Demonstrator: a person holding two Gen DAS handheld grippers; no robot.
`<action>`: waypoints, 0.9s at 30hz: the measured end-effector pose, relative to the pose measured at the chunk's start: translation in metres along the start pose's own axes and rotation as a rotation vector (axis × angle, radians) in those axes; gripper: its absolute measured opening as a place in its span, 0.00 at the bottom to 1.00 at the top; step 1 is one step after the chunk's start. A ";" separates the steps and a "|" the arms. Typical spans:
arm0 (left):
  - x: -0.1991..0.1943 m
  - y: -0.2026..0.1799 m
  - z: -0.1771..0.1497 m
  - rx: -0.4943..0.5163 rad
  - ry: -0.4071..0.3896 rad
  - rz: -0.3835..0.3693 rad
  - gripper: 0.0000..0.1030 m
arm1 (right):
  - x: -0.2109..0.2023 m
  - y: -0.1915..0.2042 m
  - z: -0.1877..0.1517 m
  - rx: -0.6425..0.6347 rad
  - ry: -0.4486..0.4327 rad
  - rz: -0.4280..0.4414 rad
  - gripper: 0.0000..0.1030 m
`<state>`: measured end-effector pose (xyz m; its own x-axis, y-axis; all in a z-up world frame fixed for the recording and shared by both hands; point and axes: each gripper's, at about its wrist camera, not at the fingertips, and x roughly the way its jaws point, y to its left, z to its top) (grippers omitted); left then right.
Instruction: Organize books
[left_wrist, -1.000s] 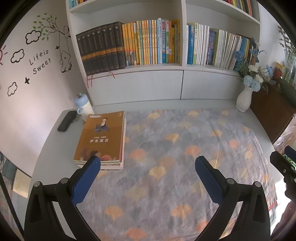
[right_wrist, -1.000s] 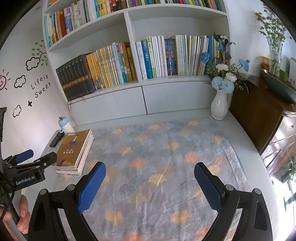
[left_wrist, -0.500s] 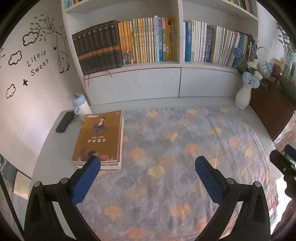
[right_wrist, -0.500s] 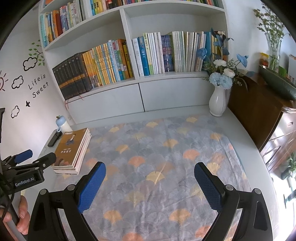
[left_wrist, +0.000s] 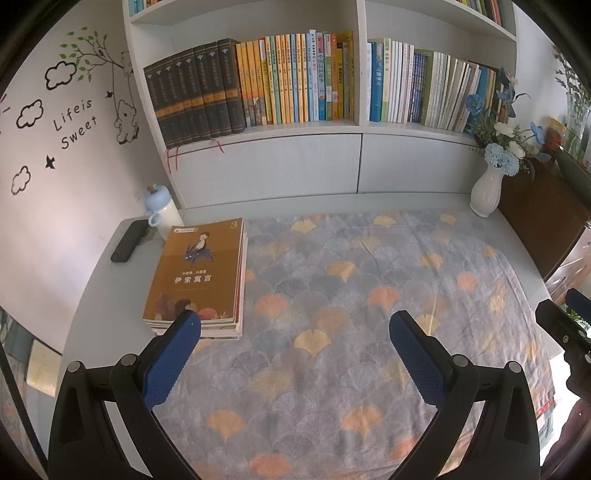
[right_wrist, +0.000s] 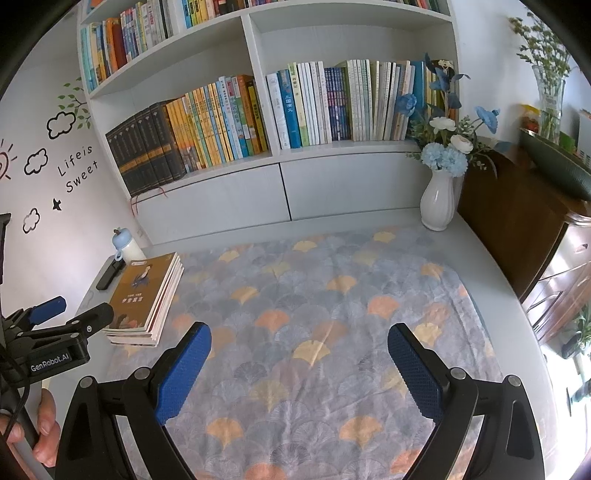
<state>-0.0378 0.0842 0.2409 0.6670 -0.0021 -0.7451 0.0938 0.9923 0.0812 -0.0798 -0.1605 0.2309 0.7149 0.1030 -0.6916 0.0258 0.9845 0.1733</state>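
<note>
Patterned cloth (left_wrist: 332, 295) covers our table (left_wrist: 92, 295); the book stack (left_wrist: 199, 273) lies at its left edge. Our left tool (left_wrist: 295, 326) and right tool (right_wrist: 299, 341) hover apart, empty.

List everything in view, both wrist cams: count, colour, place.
stack of books: one stack, orange-brown top cover, lying flat at the left edge of the cloth
tablecloth: 1, grey with orange and yellow fan pattern, covers most of the desk
bottle: 1, white with a pale blue cap, behind the stack
black case: 1, on the bare desk left of the stack
vase: 1, white, blue and white flowers, back right corner
shelved books: many, black, yellow, blue and white spines, upright in the bookcase
wall decals: black lettering and clouds, left wall
left tongs: open, blue pads, over the cloth near the stack
right tongs: open, blue pads, over the cloth
hand: 1, on the left handle
</note>
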 end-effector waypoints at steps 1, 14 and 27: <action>0.000 0.000 0.000 0.001 0.000 0.000 0.99 | 0.001 0.000 0.001 0.000 0.001 0.001 0.93; 0.004 0.000 0.000 0.007 0.009 -0.006 0.99 | 0.003 0.000 0.000 -0.001 0.005 0.001 0.93; 0.008 -0.001 0.000 0.020 0.022 -0.017 0.99 | 0.006 -0.001 -0.003 0.001 0.015 -0.004 0.93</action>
<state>-0.0331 0.0828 0.2349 0.6490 -0.0165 -0.7606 0.1200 0.9895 0.0810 -0.0777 -0.1601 0.2241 0.7045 0.1012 -0.7025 0.0289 0.9849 0.1709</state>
